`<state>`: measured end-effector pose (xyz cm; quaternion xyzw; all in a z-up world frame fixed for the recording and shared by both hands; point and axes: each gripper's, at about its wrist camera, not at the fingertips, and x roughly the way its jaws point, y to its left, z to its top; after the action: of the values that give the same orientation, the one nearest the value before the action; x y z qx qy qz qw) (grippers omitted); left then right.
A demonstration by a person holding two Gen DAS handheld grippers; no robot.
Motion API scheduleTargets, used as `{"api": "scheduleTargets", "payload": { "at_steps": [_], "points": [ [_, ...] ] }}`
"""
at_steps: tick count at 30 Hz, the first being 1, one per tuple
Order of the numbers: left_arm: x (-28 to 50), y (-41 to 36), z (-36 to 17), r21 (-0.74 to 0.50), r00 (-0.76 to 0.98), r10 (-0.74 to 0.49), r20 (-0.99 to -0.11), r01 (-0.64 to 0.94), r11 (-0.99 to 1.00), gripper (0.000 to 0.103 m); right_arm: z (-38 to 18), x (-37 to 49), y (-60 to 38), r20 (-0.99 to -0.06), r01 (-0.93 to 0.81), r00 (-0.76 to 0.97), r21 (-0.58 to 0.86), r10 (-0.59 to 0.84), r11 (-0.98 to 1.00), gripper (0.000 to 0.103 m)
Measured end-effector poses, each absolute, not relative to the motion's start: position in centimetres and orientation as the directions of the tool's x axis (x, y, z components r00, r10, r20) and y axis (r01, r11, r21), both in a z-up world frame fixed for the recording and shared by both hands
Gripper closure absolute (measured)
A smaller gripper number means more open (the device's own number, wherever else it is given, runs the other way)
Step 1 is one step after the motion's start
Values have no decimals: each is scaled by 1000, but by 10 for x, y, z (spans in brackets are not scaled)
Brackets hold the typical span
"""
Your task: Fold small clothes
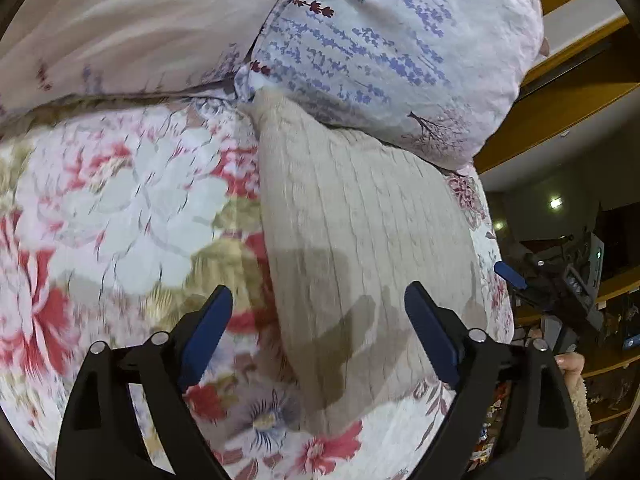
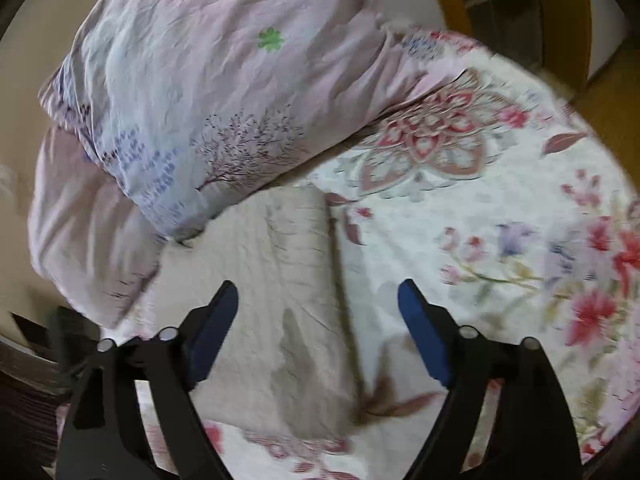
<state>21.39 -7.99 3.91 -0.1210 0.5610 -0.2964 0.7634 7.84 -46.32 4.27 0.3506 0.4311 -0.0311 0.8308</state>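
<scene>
Presently: both claws released, left gripper and right gripper over folded beige knit on bed | advice: regrip far corners squarely, smooth before next fold.

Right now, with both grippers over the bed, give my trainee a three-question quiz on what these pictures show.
1. True or false: the left gripper is clamped on the beige knitted garment.
2. What does the far end of the garment lie against? A) a wooden box B) the pillow with the purple print C) a laundry basket
3. Fill in: the garment lies on a bedspread printed with ____.

Key
1. False: both the left gripper and the right gripper stand open, nothing between the fingers.
2. B
3. flowers
</scene>
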Motion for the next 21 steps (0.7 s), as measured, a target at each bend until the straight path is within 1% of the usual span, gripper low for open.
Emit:
{"api": "scheduleTargets", "payload": {
  "at_steps": [3, 6, 15, 21],
  "points": [
    [223, -92, 38, -477, 182, -554, -812, 339, 811, 13, 34, 100, -466, -747, 360, 576, 596, 332, 718, 16],
    [228, -104, 33, -440, 156, -516, -842, 354, 825, 12, 23, 115, -466, -761, 380, 533, 606, 370, 699, 16],
    [234, -128, 21, -435, 124, -502, -856, 353, 828, 11, -5, 135, -462, -750, 379, 481, 644, 453, 664, 16],
    [240, -144, 13, -441, 110, -504, -856, 353, 826, 9, -9, 140, -453, -733, 340, 476, 663, 486, 666, 16]
  ]
}}
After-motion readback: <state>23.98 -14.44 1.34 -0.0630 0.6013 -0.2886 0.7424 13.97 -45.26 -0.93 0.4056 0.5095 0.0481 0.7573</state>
